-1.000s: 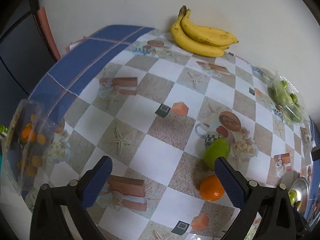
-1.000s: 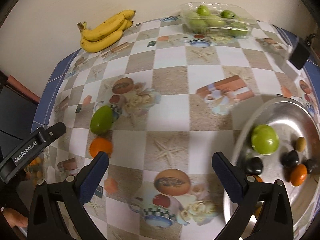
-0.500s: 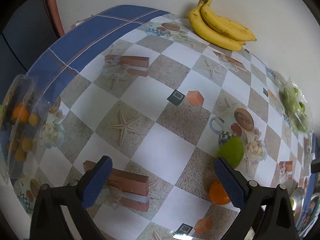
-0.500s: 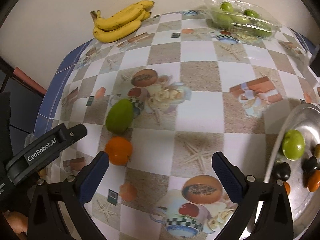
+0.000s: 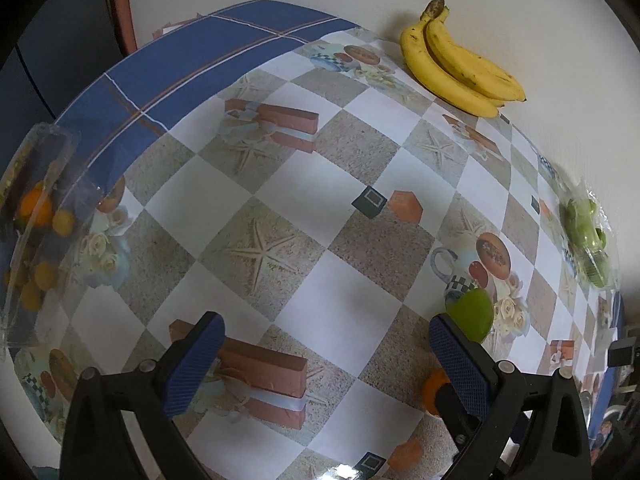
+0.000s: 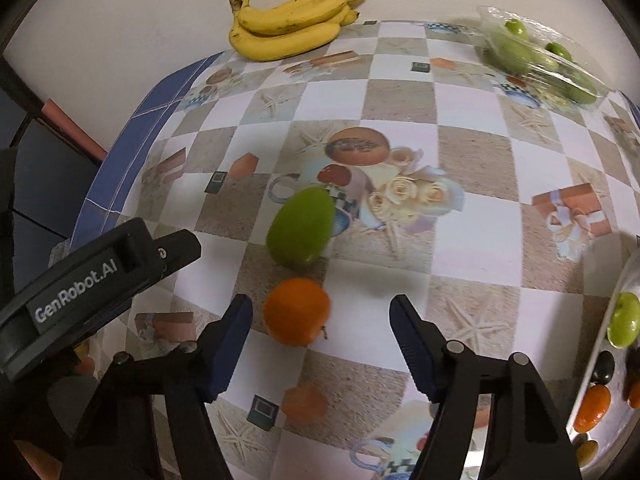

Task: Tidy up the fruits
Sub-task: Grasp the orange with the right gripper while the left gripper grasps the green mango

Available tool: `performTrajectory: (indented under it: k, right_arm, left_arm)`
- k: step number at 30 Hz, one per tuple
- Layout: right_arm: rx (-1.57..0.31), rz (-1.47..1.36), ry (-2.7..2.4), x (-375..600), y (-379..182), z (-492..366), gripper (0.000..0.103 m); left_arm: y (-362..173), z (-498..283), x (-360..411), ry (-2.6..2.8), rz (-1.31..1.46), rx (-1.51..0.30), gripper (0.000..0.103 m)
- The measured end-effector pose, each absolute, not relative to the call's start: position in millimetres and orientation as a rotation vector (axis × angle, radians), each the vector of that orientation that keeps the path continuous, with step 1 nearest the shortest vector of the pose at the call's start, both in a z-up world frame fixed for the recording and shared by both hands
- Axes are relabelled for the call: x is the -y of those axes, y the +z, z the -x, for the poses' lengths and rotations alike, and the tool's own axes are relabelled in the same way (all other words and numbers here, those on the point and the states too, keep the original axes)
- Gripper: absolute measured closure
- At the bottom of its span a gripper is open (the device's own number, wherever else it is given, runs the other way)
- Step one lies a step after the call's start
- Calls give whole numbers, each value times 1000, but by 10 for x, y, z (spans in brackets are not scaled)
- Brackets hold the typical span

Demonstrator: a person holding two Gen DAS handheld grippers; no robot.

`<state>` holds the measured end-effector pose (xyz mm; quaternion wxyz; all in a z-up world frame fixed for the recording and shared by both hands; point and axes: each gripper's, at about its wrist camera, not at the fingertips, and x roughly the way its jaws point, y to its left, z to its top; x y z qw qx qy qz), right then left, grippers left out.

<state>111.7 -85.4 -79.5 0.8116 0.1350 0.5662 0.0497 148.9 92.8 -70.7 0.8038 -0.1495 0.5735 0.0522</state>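
Orange (image 6: 297,311) lies on the table (image 6: 400,120) just in front of the green mango (image 6: 301,232), and the right gripper (image 6: 320,344) hovers open at it, probably to grasp it, while the left gripper (image 5: 324,348) waits open too.

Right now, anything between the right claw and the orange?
Nothing visible. The right claw is open, and the orange sits on the tablecloth just ahead, toward its left finger. The green mango lies beyond the orange, not in the path. The left claw is off to the side.

A checkered tablecloth (image 5: 320,304) with a blue border meets a white wall (image 5: 520,8).
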Motion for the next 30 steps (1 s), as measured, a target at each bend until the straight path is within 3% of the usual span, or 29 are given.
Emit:
performTrajectory:
  k: [13, 30]
  right_arm:
    - [-1234, -292, 128, 751, -868, -1184, 62]
    - [-1177, -420, 48, 1320, -558, -1044, 63]
  left_arm:
    - [-730, -1502, -935, 105, 336, -1229, 0]
    - [-651, -1497, -601, -1, 305, -1196, 3]
